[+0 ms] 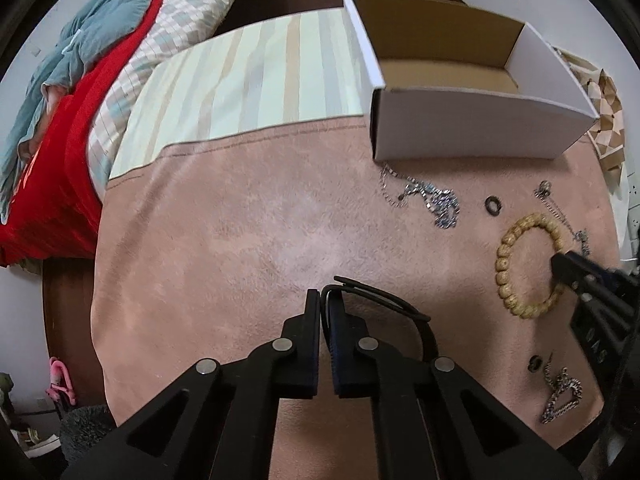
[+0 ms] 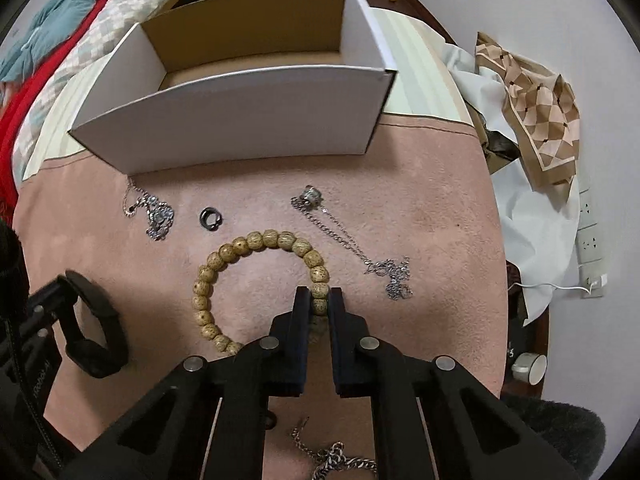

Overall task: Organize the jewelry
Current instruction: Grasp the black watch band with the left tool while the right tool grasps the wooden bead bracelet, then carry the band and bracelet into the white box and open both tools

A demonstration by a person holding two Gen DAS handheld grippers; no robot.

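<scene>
On the pink blanket (image 1: 240, 240) lies a black band (image 1: 384, 306), and my left gripper (image 1: 325, 298) is shut on its near end. The same band (image 2: 96, 332) and left gripper (image 2: 68, 280) show at the left of the right wrist view. My right gripper (image 2: 319, 300) points down and is shut on one bead of the tan wooden bead bracelet (image 2: 256, 240), which lies flat. From the left wrist view the bracelet (image 1: 516, 240) and the right gripper (image 1: 560, 268) are at the right. An open white cardboard box (image 2: 240, 112) stands beyond the jewelry.
Between box and bracelet lie a tangled silver chain (image 2: 156, 216), a dark ring (image 2: 211, 216) and a pendant chain (image 2: 348, 240). Another chain (image 2: 332, 456) lies near me. Striped sheet (image 1: 248, 80), red and teal bedding (image 1: 60, 160) at left, patterned cloth (image 2: 540, 120) at right.
</scene>
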